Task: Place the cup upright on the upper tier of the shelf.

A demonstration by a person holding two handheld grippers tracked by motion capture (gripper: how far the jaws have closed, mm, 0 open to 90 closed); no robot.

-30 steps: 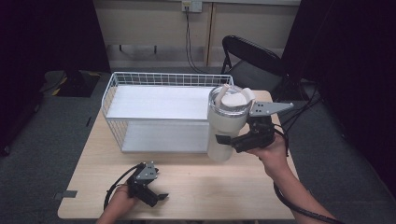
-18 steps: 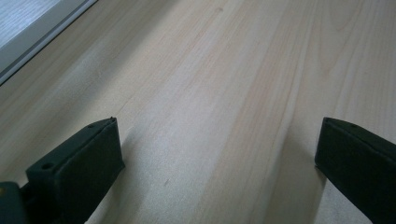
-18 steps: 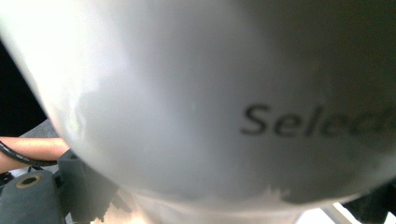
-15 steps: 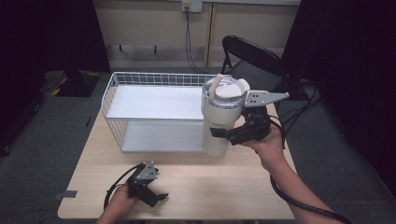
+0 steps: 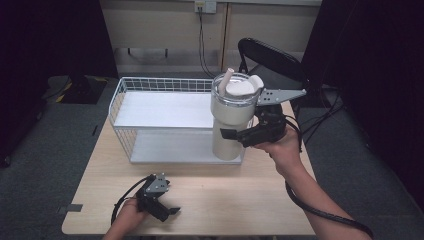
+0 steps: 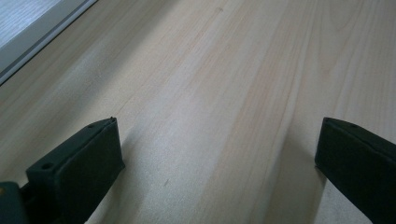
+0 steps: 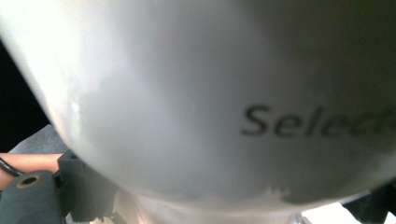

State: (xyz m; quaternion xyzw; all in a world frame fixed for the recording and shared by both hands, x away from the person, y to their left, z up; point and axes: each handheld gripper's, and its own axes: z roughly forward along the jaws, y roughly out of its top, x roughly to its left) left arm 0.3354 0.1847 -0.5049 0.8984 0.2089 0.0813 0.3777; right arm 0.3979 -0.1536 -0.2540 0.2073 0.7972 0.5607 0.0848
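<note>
The right tongs (image 5: 235, 135) clamp a tall, smooth cream tumbler (image 5: 231, 120) with a clear lid and straw, holding it upright over the front right corner of the white wire basket (image 5: 150, 107). The left tongs (image 5: 170, 212) rest wide open on the pale wood-grain tabletop (image 5: 240, 200).

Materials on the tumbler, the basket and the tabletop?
Tumbler: looks like coated metal or hard plastic, cream with a satin sheen and printed lettering; clear, likely plastic lid rim. Basket: white coated wire grid. Tabletop: pale wood or wood-look laminate, matte, with visible grain.
</note>
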